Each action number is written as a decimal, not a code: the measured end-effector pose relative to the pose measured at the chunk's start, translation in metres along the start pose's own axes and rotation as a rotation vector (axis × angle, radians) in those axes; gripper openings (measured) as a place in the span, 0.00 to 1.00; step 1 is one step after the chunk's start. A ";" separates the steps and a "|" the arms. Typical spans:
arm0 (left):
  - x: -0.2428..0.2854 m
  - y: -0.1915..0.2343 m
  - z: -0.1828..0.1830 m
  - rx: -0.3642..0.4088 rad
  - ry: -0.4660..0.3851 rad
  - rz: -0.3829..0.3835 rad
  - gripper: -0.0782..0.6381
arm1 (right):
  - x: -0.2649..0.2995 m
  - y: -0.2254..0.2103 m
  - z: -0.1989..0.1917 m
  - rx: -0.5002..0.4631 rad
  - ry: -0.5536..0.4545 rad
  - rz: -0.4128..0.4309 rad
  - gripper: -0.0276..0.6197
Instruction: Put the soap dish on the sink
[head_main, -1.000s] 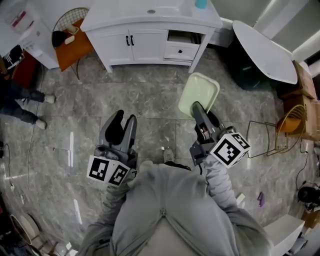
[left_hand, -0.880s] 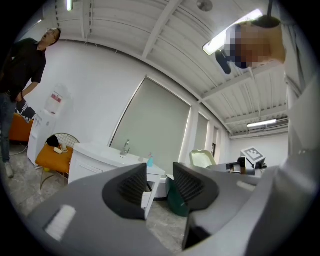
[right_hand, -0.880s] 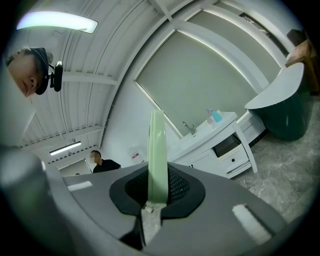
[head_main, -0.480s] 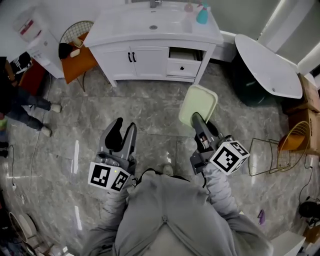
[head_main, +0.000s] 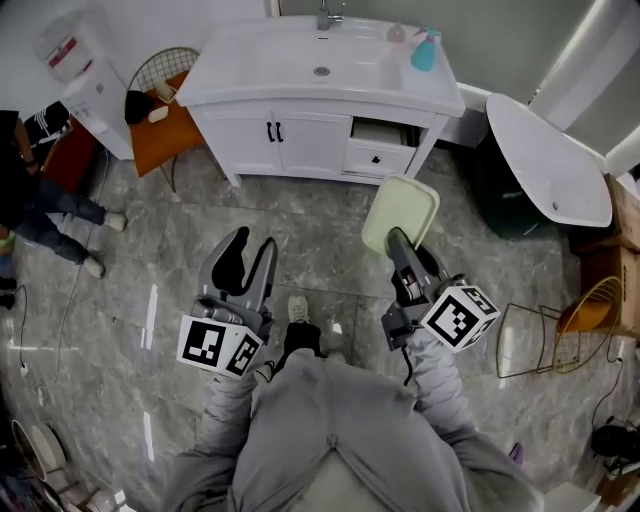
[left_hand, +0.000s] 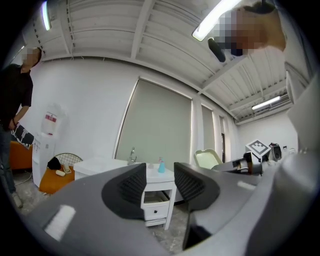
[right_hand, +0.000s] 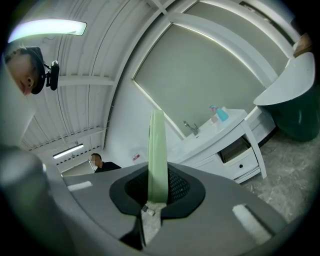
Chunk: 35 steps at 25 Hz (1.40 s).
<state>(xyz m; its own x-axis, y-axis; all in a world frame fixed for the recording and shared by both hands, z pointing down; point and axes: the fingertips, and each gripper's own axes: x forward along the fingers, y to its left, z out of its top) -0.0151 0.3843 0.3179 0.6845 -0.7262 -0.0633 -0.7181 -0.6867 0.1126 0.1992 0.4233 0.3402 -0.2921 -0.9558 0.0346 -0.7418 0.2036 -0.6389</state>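
Note:
The pale green soap dish (head_main: 400, 213) is held flat out in front of my right gripper (head_main: 397, 240), whose jaws are shut on its near edge. In the right gripper view the soap dish (right_hand: 157, 155) shows edge-on, clamped between the pads. My left gripper (head_main: 245, 258) is open and holds nothing; its left gripper view shows a gap between the pads (left_hand: 134, 184). The white sink cabinet (head_main: 330, 90) stands ahead, with basin (head_main: 320, 55) and tap (head_main: 330, 15) on top. Both grippers are still short of it, over the floor.
A blue spray bottle (head_main: 426, 50) stands on the sink top's right end. One cabinet drawer (head_main: 378, 145) is partly open. A white oval tub (head_main: 548, 160) is at the right, an orange chair (head_main: 165, 115) and a water dispenser (head_main: 75, 65) at the left. A person (head_main: 30, 190) stands at far left.
Both grippers and I have moved forward toward the sink cabinet, which now shows more fully. The soap dish stays clamped in the right gripper; the left stays open.

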 end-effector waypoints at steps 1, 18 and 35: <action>0.008 0.008 0.001 0.001 -0.004 -0.003 0.37 | 0.010 -0.001 0.002 -0.002 -0.004 -0.002 0.08; 0.130 0.188 0.014 -0.003 -0.002 -0.081 0.37 | 0.220 -0.010 0.020 0.006 -0.044 -0.084 0.08; 0.235 0.313 -0.001 -0.009 -0.010 0.097 0.37 | 0.421 -0.057 0.041 0.028 0.076 0.042 0.08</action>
<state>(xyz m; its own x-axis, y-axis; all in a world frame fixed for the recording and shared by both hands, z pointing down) -0.0788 -0.0018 0.3395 0.6104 -0.7896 -0.0618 -0.7798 -0.6128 0.1275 0.1428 0.0009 0.3596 -0.3680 -0.9276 0.0648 -0.7113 0.2359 -0.6621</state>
